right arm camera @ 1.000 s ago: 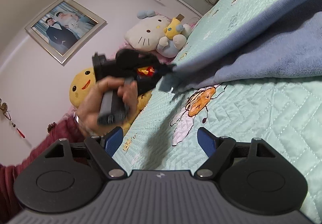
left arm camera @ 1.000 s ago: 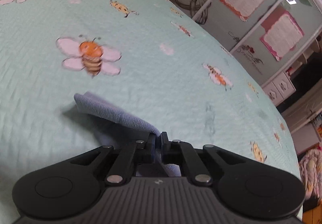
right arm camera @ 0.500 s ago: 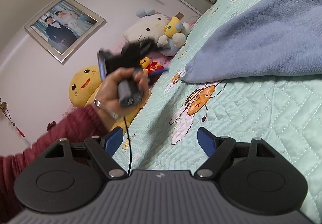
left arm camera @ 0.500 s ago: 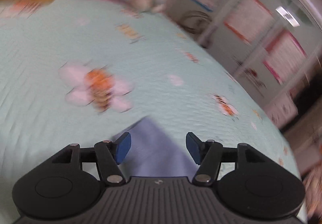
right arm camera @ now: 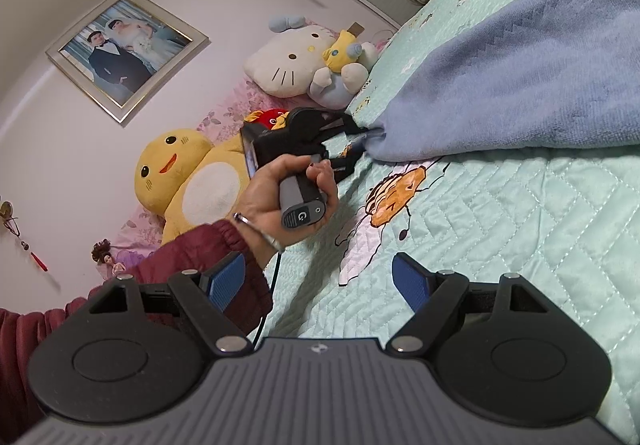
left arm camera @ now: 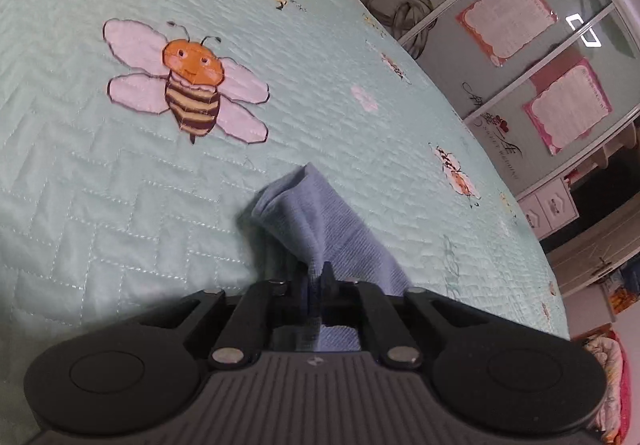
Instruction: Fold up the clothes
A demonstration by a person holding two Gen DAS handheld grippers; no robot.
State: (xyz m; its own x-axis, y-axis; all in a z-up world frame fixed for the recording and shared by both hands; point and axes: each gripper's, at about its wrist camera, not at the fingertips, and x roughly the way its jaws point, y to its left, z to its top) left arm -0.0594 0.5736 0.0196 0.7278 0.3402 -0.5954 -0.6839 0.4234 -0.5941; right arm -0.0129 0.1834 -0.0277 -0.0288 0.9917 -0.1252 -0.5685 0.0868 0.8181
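- Blue knit garment (right arm camera: 520, 77) lies on the bed's mint bee-print quilt (left arm camera: 100, 205); one corner bunched up toward my left tongs (left arm camera: 318, 281).
- Left tongs just snapped shut, pinching that garment corner between the pads.
- Left hand (right arm camera: 280, 201) on the handle, dark red sleeve (right arm camera: 192, 257).
- Right tongs (right arm camera: 320, 281) wide open, nothing between them, hanging over the quilt near the garment's lower edge.
- Plush toys (right arm camera: 296, 65) at the bed's head end.
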